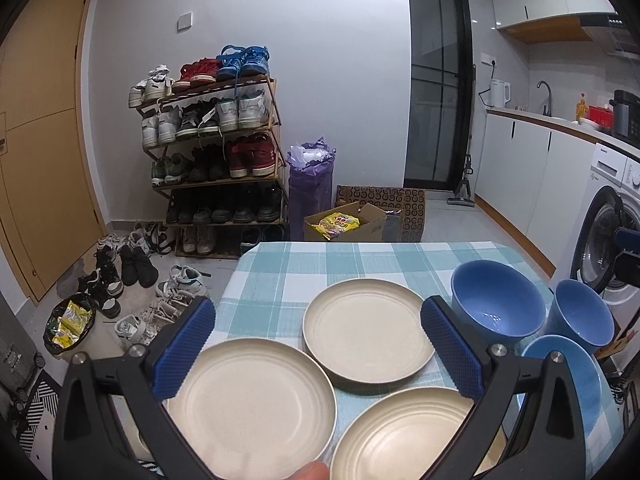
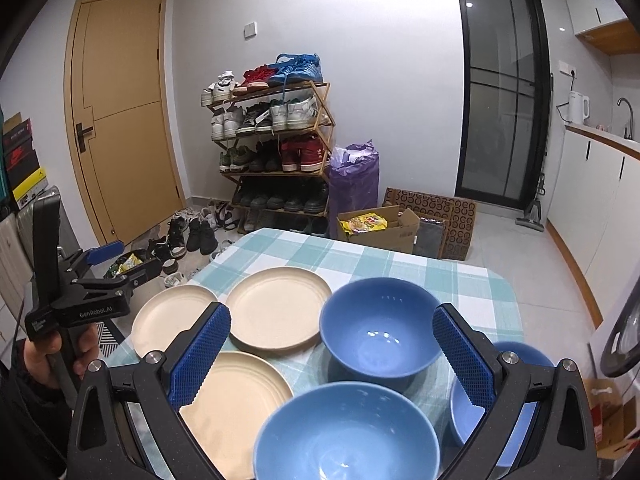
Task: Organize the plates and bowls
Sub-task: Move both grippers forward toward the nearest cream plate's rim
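Observation:
Three cream plates lie separately on the checked tablecloth (image 1: pixel 280 272): a far plate (image 1: pixel 368 330) (image 2: pixel 278 308), a near left plate (image 1: pixel 250 404) (image 2: pixel 172 318) and a near right plate (image 1: pixel 400 436) (image 2: pixel 236 404). Three blue bowls stand to their right: a far bowl (image 1: pixel 498 304) (image 2: pixel 380 328), a right bowl (image 1: pixel 582 318) (image 2: pixel 516 360) and a near bowl (image 1: pixel 568 368) (image 2: pixel 344 436). My left gripper (image 1: pixel 318 344) (image 2: pixel 120 258) hovers open above the plates, holding nothing. My right gripper (image 2: pixel 332 356) hangs open over the bowls, also holding nothing.
A shoe rack (image 1: pixel 216 152), loose shoes on the floor (image 1: pixel 132 264), a purple bag (image 1: pixel 310 188) and cardboard boxes (image 1: pixel 348 224) stand beyond the table's far edge. A washing machine (image 1: pixel 608 232) and kitchen counter (image 1: pixel 560 124) are at the right. A hand (image 2: pixel 44 356) holds the left gripper's handle.

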